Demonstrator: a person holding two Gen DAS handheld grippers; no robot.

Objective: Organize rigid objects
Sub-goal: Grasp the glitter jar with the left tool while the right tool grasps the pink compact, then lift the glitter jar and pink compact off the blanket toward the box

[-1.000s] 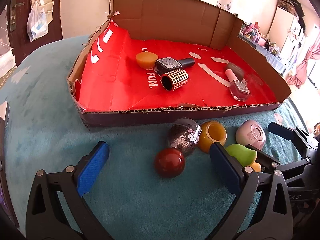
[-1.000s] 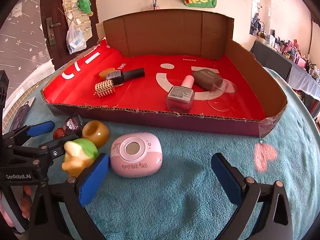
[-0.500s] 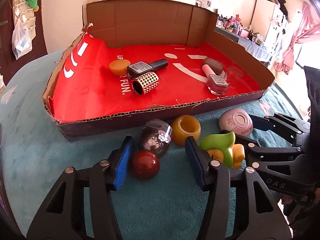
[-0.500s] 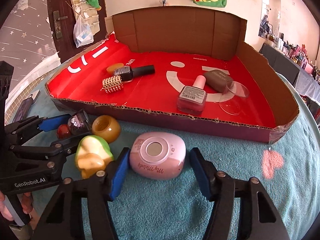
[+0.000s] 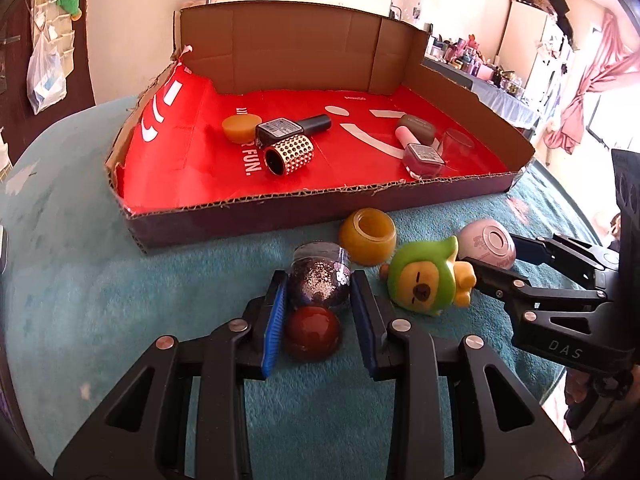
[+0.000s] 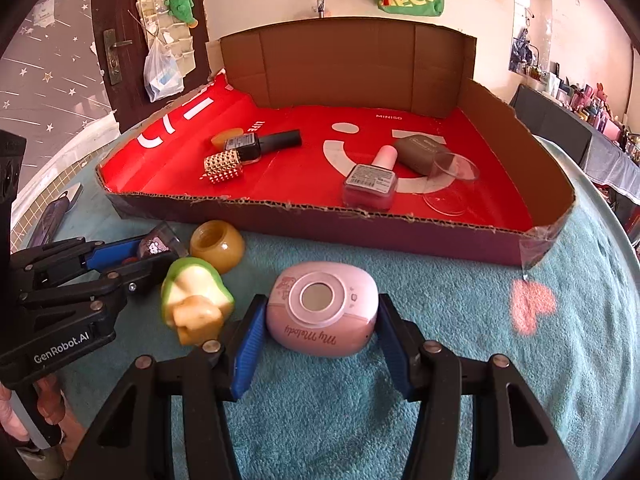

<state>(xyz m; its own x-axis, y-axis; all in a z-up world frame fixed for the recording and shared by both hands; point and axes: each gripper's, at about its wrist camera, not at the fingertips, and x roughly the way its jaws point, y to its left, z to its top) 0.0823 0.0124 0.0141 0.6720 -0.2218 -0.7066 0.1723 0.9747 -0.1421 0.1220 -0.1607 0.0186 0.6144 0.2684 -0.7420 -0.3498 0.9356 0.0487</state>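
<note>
In the left wrist view, the left gripper (image 5: 318,312) angles down toward the teal towel-like cloth (image 5: 80,300). Its blue-padded jaws have come fully together on the glittery dark bottle with a round dark-red cap (image 5: 318,294), which lies on its side on the cloth just in front of the shallow cardboard box with a red lining (image 5: 280,208). Just right of it lie a yellow-amber round jar (image 5: 368,236) and a green-and-yellow plastic toy figure (image 5: 426,278). Inside the box sit a gold studded cylinder (image 5: 288,155), a black nail-polish bottle (image 5: 292,128) and a pink nail-polish bottle (image 5: 420,152). At the right edge, the right gripper (image 5: 500,252) reaches in with its fingers around a pink rounded case (image 5: 486,242).

In the right wrist view, the right gripper (image 6: 318,324) likewise tilts downward. Its jaws are closing, the blue pads touching both sides of the pink rounded case (image 6: 322,314), which rests on the cloth near the box's front wall. The toy figure (image 6: 196,300) lies just left of it, with the amber jar (image 6: 218,245) beyond. At far left, the left gripper (image 6: 120,256) is seen side-on, and a hand (image 6: 24,412) grasps its handle.
</note>
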